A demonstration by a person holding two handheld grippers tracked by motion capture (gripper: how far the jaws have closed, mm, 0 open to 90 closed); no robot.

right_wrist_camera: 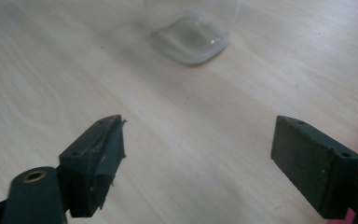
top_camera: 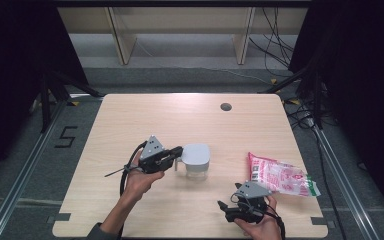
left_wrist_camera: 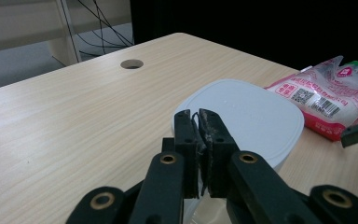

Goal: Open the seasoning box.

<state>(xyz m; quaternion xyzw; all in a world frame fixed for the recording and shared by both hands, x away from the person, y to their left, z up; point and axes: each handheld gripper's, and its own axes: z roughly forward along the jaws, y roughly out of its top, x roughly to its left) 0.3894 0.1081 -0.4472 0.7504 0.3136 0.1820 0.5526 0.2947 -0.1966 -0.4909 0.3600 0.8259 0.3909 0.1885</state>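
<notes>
Nearest the person, the right tool sits low over the front right part of the wooden bench, held in the right hand. In the right gripper view its two black jaws stand spread wide apart with only bare wood grain between them; nothing is pinched. Ahead of those jaws, well apart from them, that view shows the clear base of a plastic container, blurred.

Just beside the right tool, toward the right edge of the bench, lies a pink and white packet with a green end, flat on the wood. In the left gripper view the same packet shows a printed code and a barcode on its face.

Further in, near the middle of the bench, the left hand holds the left tool level, pointing at the container. The container stands upright, with a white lid of rounded square shape on it. In the left gripper view the left jaws are pressed together, their pads meeting at the near edge of that lid; whether they pinch a tab or lip of the lid there, I cannot tell.

Beyond the container the bench runs bare to a round cable hole near its far edge. Past the bench, pale wooden shelving legs and loose cables stand on the grey floor.
</notes>
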